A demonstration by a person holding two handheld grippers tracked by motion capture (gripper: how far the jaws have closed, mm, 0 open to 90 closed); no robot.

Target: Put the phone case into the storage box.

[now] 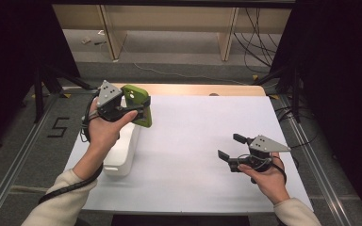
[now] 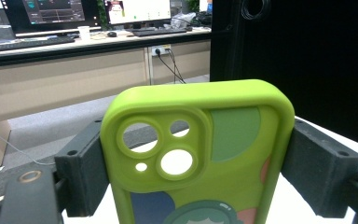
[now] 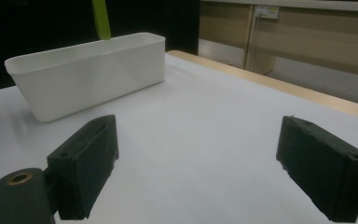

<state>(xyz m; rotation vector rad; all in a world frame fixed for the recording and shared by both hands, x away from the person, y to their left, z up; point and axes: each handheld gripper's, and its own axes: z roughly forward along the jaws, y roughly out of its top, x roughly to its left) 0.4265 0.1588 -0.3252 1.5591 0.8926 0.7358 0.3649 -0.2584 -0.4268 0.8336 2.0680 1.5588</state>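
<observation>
Left tool (image 1: 133,109) squeezed tight on green phone case (image 2: 196,154); right tool (image 1: 229,147) wide open, empty. Lower slowly, straight into white bin (image 3: 86,74).

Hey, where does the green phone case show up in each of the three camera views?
High view: green phone case at upper left, clamped in the left gripper above the white bin.
Left gripper view: centre, held by its long edges between the black jaws.
Right gripper view: a thin green strip at top left, above the bin.
Shared landmark: the white bin, in the high and right gripper views.
</observation>
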